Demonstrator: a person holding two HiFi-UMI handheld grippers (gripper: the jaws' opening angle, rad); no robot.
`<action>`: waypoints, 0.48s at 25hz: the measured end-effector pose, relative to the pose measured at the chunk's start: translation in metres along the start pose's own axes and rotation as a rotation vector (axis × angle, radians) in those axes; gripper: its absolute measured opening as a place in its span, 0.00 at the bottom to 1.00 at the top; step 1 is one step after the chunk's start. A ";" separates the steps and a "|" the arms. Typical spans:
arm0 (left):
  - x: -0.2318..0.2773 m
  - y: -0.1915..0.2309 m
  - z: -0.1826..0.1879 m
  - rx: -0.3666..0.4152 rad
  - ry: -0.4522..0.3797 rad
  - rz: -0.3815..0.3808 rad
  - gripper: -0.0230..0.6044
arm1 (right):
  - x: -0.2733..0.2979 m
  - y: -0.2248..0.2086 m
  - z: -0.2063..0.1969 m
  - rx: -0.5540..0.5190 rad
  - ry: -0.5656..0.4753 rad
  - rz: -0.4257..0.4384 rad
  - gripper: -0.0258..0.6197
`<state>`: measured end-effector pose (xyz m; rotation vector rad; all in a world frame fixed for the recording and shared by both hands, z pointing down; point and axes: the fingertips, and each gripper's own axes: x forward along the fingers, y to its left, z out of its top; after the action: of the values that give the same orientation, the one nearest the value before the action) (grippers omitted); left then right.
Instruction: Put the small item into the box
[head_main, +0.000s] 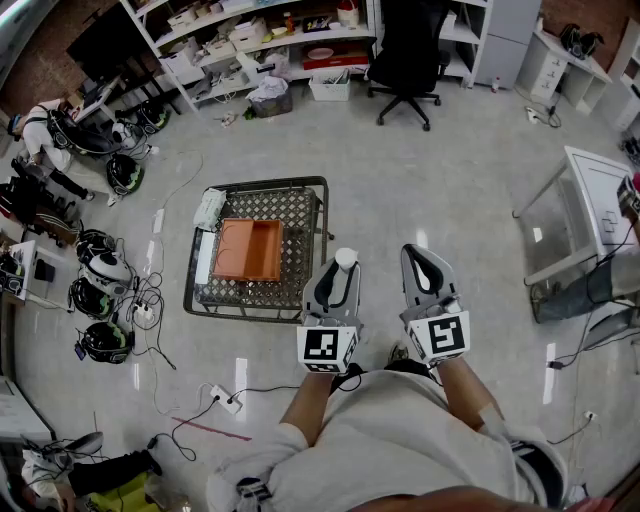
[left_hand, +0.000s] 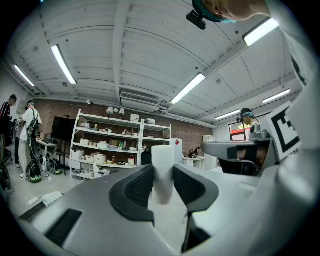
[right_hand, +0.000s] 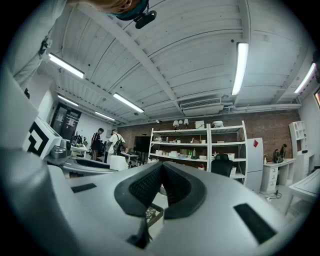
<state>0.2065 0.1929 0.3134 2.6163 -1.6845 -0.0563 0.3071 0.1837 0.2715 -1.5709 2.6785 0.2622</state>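
My left gripper (head_main: 343, 268) is shut on a small white cylinder (head_main: 346, 258), which stands upright between its dark pads (left_hand: 135, 187). The same cylinder (left_hand: 162, 172) fills the middle of the left gripper view. An open orange box (head_main: 249, 249) sits on a black wire-mesh cart (head_main: 302, 225), to the left of the held cylinder and lower. My right gripper (head_main: 425, 262) hovers beside the left one; its jaws meet with nothing between them (right_hand: 162, 172). Both grippers are raised and point out level across the room.
A white bag (head_main: 209, 208) lies at the cart's far left corner. Helmets (head_main: 105, 270), cables and a power strip (head_main: 225, 399) litter the floor on the left. A black office chair (head_main: 408, 55) and shelves stand at the back, a white table (head_main: 595, 200) at the right.
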 end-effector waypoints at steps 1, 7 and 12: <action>0.000 -0.001 0.000 0.004 0.003 -0.003 0.24 | -0.001 0.000 -0.001 0.007 0.004 -0.005 0.04; 0.002 -0.012 -0.002 0.013 0.018 -0.013 0.24 | -0.010 -0.006 -0.006 0.027 0.010 -0.016 0.04; 0.012 -0.029 -0.006 0.015 0.023 -0.009 0.24 | -0.018 -0.019 -0.009 0.037 -0.008 0.007 0.04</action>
<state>0.2387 0.1939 0.3182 2.6243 -1.6732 -0.0145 0.3330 0.1888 0.2803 -1.5475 2.6669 0.2180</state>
